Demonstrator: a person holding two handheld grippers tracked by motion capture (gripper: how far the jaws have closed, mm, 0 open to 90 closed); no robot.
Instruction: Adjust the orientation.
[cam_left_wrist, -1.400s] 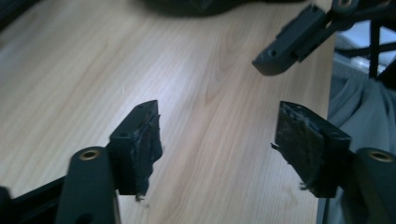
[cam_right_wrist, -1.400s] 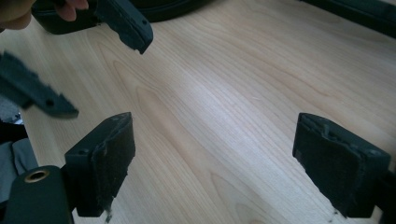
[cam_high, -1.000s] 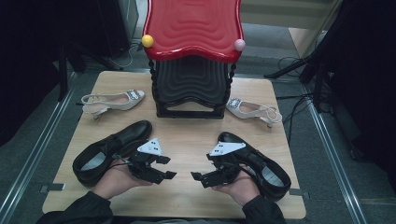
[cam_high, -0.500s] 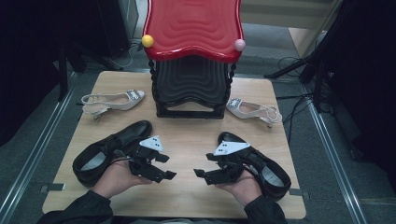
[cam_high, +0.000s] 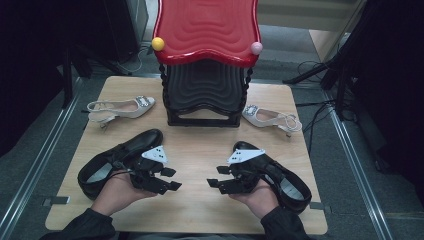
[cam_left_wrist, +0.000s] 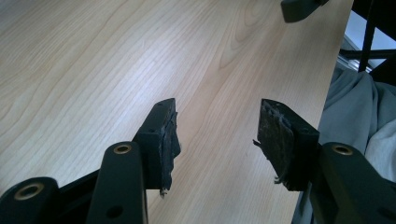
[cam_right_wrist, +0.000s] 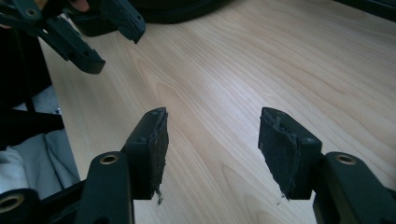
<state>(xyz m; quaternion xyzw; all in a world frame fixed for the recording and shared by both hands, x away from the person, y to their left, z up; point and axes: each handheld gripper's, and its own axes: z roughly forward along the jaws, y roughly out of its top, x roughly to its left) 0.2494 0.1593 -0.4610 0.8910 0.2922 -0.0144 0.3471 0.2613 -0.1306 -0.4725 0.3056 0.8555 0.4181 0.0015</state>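
Left tongs: over the near left of the bench, jaws apart with bare wood between them, having just been closing a little
Right tongs: near right, facing the left pair across a gap, jaws wide and holding nothing, also just narrowing slightly
Left black shoe: just beside the left hand, toe pointing far-right
Right black shoe: by the right hand
Silver sandals: one far left, one far right
Stacked red and black stools: far centre between the sandals
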